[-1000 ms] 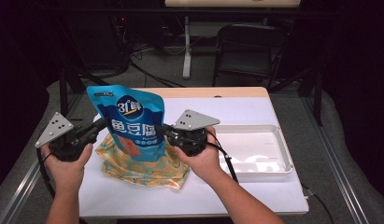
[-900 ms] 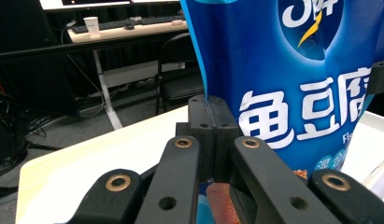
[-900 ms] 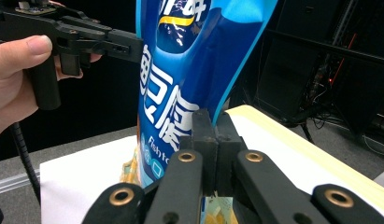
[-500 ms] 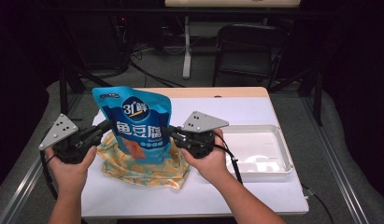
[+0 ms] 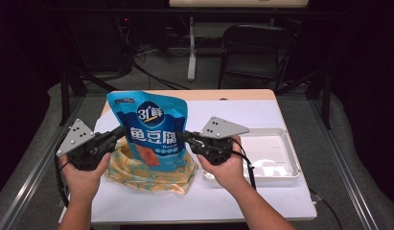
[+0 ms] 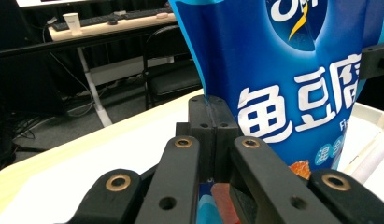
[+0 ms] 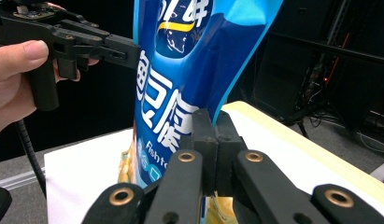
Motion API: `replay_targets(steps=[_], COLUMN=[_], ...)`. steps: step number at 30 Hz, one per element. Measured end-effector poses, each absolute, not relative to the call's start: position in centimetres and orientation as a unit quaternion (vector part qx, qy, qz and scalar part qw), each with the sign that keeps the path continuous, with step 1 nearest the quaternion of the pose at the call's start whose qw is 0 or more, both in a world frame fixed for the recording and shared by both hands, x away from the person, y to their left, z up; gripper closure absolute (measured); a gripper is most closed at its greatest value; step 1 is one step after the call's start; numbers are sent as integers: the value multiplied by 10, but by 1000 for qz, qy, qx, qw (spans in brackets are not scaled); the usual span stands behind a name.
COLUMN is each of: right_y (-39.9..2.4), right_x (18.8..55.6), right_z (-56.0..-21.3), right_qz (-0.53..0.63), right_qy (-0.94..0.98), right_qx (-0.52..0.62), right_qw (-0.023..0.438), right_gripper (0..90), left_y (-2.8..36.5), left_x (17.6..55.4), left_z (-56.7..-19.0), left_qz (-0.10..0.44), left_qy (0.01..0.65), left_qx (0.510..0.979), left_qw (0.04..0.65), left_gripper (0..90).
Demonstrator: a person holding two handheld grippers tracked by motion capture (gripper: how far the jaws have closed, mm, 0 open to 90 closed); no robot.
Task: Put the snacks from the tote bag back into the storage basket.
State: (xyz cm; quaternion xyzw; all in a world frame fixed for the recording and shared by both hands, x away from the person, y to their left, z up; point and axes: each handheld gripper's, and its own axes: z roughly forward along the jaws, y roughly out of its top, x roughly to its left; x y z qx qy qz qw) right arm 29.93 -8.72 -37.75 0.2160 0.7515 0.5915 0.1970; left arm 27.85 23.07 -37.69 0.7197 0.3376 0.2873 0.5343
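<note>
A blue snack bag (image 5: 149, 129) with white lettering stands upright above the table, held by both side edges. My left gripper (image 5: 122, 131) is shut on its left edge, and in the left gripper view the jaws (image 6: 214, 107) close on the bag (image 6: 292, 70). My right gripper (image 5: 181, 137) is shut on the right edge, its jaws (image 7: 213, 126) pinching the bag (image 7: 180, 70). The left gripper (image 7: 129, 51) and its hand also appear across the bag in the right gripper view. A crumpled yellow-orange patterned bag (image 5: 151, 177) lies on the table below the blue bag.
A white tray (image 5: 281, 167) sits on the table's right side, beside my right hand. A white mat (image 5: 261, 115) covers the wooden table. A black chair (image 5: 254, 52) and desk legs stand beyond the far edge.
Both grippers have carried the blue bag a little to the right and slightly lower, still shut on its edges. The patterned bag has stayed in place.
</note>
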Motion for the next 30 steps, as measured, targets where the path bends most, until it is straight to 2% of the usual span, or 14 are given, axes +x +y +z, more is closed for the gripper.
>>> replay_targets(steps=[30], right_y=[-143], right_x=[295], right_z=[-379], right_qz=[615], right_qy=[727], right_qx=[236], right_qw=[191], right_gripper=[900], left_y=[176], left_x=[279], left_z=[-360], left_qz=[293], left_qy=[318], left_qx=[737], left_qw=[520], left_gripper=[900])
